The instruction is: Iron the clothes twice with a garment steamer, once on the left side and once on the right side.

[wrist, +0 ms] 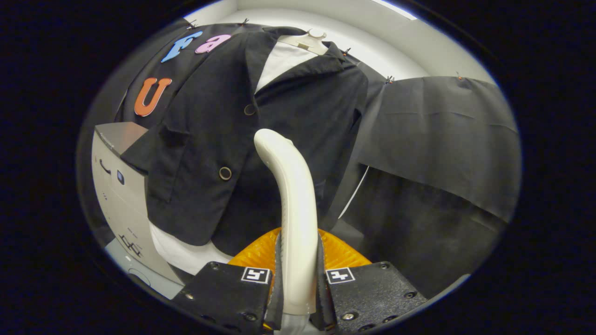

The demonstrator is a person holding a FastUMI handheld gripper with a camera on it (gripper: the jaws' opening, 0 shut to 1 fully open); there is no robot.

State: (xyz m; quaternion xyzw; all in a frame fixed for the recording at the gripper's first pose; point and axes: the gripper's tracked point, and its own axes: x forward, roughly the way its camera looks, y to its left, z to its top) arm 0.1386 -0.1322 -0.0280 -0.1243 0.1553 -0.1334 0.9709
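- Starting at about nine o'clock from the fingers, a pale grey box-shaped appliance with small markings (118, 186) stands just beside the garment's hanging hem; what it is cannot be told, and its lower part is cut off.
- Hanging at eleven to twelve o'clock beyond the fingers is the dark short-sleeved button-front jacket (223, 135), worn over a white undershirt on a pale dress form (311, 39); two round buttons show down its front.
- At centre, the gripper (298, 279) is clamped on the cream plastic curved steamer handle (291, 186), both fingers pressing its sides; the handle rises to twelve o'clock and its tip sits in front of the jacket's middle.
- An orange ribbed piece (342, 253) spreads behind the handle's base, partly hidden by the fingers.
- The steamer's head faces away, so whether it touches the cloth is hard to judge.
- At two to three o'clock, black cloth panels (442, 139) are pinned to the wall, and a thin white cord (354, 193) runs down beside the jacket.
- Judging by this, a pass over the jacket is in hand or about to begin; next, the head likely needs steady travel along one side panel, then the other.
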